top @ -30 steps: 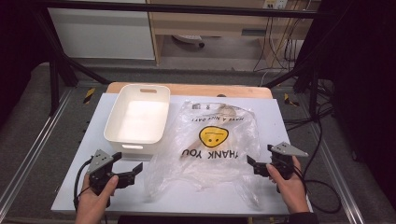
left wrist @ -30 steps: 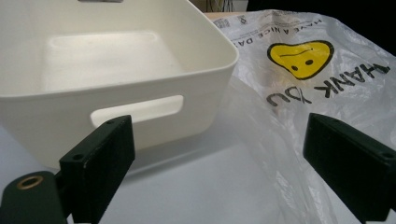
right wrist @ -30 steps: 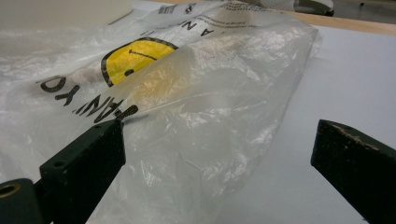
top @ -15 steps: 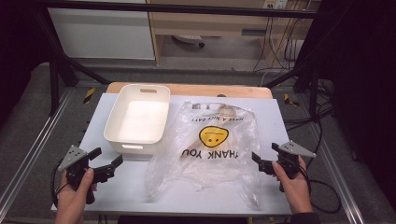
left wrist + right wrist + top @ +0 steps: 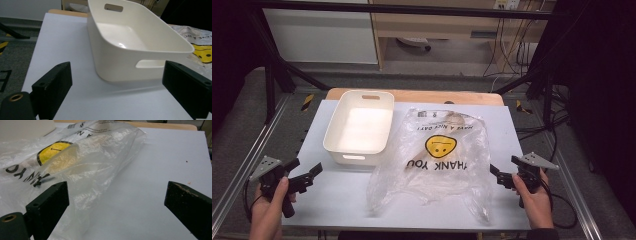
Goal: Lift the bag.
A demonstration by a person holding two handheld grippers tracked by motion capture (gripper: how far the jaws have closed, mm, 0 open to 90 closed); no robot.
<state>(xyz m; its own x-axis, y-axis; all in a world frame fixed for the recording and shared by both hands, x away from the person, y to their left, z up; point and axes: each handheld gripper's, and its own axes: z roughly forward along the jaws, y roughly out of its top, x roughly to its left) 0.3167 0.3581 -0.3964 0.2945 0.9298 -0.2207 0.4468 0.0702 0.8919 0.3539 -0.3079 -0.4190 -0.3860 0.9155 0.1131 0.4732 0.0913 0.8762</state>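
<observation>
A clear plastic bag (image 5: 437, 155) with a yellow smiley face and "THANK YOU" print lies crumpled on the middle of the white tabletop (image 5: 517, 130). Left of it stands an empty white bin (image 5: 360, 127) with handle slots. My left gripper (image 5: 306, 170) is open near the table's front left corner, in front of the bin and apart from it. In the left gripper view the bin's near wall (image 5: 120, 62) stands beyond the wide-apart jaws of the left gripper (image 5: 117, 82). My right gripper (image 5: 497, 176) is open beside the bag's right edge. Only the bag's (image 5: 87, 160) loose edge lies by the right gripper (image 5: 117, 195).
A wooden board edge (image 5: 412, 95) runs along the table's back. Metal frame rails (image 5: 242, 160) flank both sides, and cables (image 5: 532, 130) lie on the floor at the right. Bare tabletop shows left of the bin and right of the bag.
My left gripper has moved left, away from the bag toward the table's left edge. My right gripper has drawn slightly right, off the bag's edge. The bag and bin have not moved.
</observation>
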